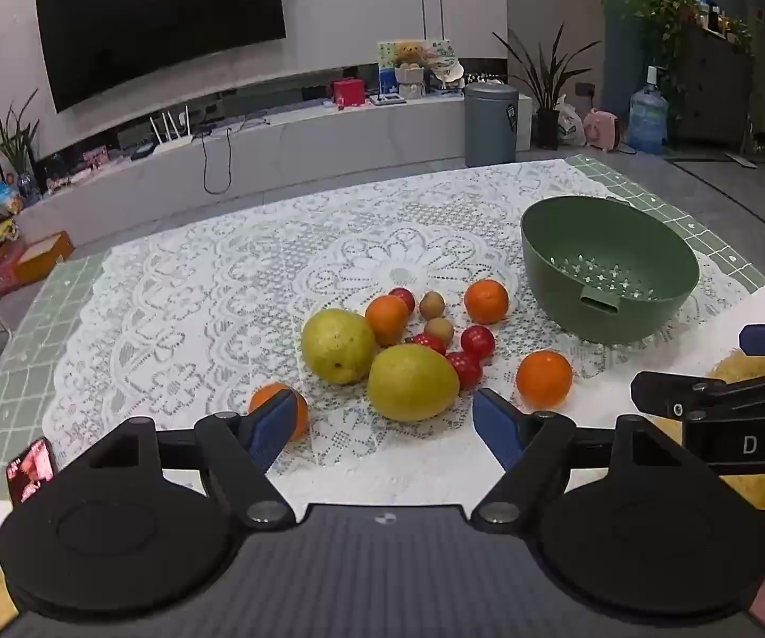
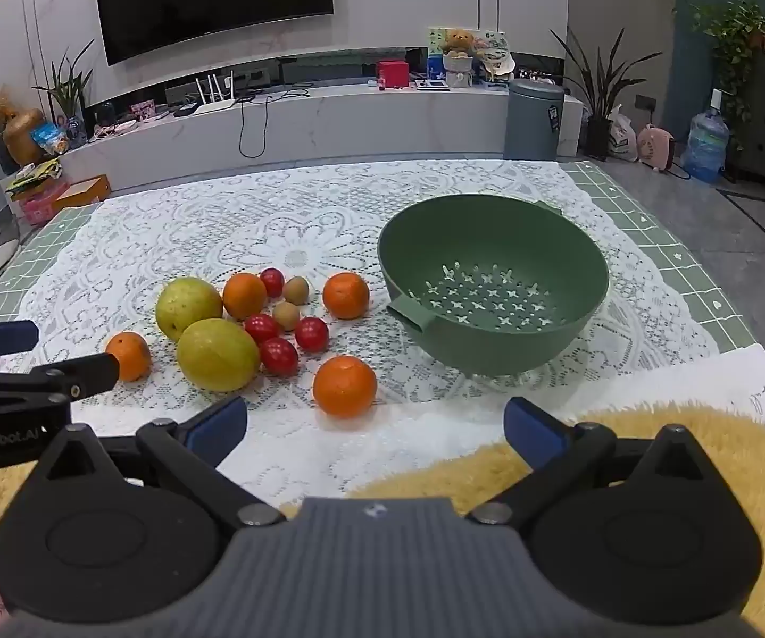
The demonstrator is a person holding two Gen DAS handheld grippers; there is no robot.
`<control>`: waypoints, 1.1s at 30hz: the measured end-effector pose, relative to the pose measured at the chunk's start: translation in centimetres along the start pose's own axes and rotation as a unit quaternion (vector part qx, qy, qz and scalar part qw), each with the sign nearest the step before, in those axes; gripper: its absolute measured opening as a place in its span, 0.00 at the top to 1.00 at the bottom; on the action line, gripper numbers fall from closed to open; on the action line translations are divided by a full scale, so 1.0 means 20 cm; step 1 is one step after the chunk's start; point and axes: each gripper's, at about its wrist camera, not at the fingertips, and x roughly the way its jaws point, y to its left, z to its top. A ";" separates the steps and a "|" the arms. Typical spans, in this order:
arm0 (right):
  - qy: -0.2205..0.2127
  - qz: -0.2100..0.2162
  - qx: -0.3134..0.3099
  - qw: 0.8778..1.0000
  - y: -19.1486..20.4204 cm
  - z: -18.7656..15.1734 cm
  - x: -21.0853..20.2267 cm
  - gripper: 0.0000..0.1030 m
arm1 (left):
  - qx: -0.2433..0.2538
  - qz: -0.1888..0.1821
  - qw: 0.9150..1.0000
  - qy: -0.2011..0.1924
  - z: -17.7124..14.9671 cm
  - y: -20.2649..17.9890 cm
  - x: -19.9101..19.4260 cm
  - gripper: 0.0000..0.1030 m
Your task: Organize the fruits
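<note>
The green bowl sits empty, with the fruit pile beside it. The left gripper and right gripper gape wide, holding nothing.

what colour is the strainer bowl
The round perforated plastic strainer bowl is green, clearest in the right wrist view.

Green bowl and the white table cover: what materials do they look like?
Green bowl: looks like moulded plastic, matte with a soft sheen; cut-out drain holes in the base and a moulded slot handle suggest a colander. White table cover: appears to be lace, fabric or possibly vinyl; an openwork floral pattern lets the green checked layer show at the edges.
</note>
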 end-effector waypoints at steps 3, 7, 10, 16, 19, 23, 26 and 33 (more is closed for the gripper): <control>0.002 0.003 0.004 1.000 0.00 0.00 0.00 0.04 | -0.015 -0.017 1.000 0.009 -0.02 0.02 0.00 0.16; 0.004 0.005 0.007 1.000 0.01 0.00 0.00 0.04 | -0.012 -0.018 1.000 0.014 -0.01 0.00 0.02 0.18; 0.002 0.003 0.004 1.000 0.02 0.00 0.00 0.04 | -0.011 -0.022 1.000 0.008 -0.01 0.01 0.01 0.18; -0.003 0.003 -0.002 1.000 0.03 0.01 -0.01 0.04 | -0.014 -0.023 1.000 0.008 -0.02 0.01 0.01 0.19; -0.004 0.003 -0.002 1.000 0.03 0.01 -0.01 0.04 | -0.016 -0.024 1.000 0.008 -0.01 0.01 0.01 0.20; -0.003 0.003 -0.003 1.000 0.03 0.01 -0.02 0.04 | -0.018 -0.021 1.000 0.006 -0.02 0.01 0.01 0.20; -0.001 0.004 -0.004 1.000 0.04 0.00 -0.01 0.04 | -0.020 -0.020 1.000 0.008 -0.02 0.03 0.00 0.21; 0.000 0.004 -0.005 1.000 0.04 0.00 -0.01 0.04 | -0.022 -0.020 1.000 0.011 -0.02 0.03 0.00 0.22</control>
